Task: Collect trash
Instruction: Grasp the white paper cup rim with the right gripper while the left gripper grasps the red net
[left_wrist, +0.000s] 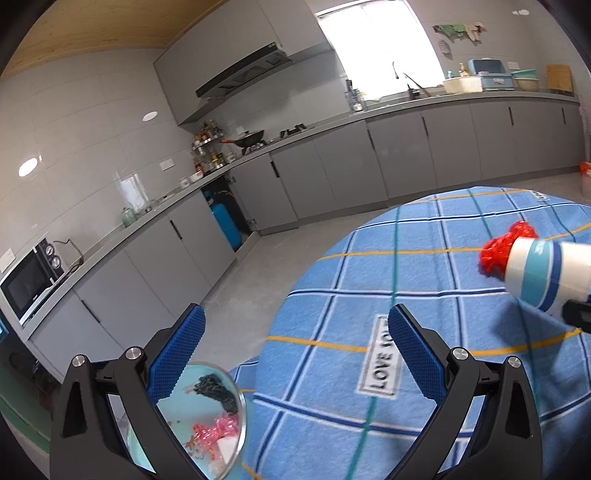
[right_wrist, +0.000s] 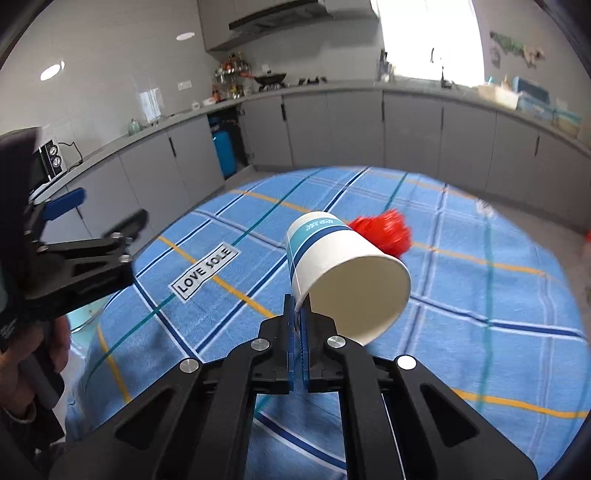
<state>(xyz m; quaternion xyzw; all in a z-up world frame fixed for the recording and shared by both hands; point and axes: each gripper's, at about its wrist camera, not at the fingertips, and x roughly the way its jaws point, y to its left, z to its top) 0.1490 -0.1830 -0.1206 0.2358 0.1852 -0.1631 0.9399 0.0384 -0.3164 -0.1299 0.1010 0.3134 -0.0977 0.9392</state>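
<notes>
The right gripper (right_wrist: 298, 325) has its jaws clamped on the rim of a paper cup (right_wrist: 343, 273), which is tipped on its side above the blue checked tabletop (right_wrist: 480, 295). A red mesh wad (right_wrist: 386, 234) lies just beyond it. The grip is only on the thin wall, so the cup should probably be carried level and slowly to the bin. The left gripper (left_wrist: 295, 350) has its jaws wide apart and empty. Only the left wrist view shows the trash bin (left_wrist: 242, 413) (off the table edge, litter already inside).
</notes>
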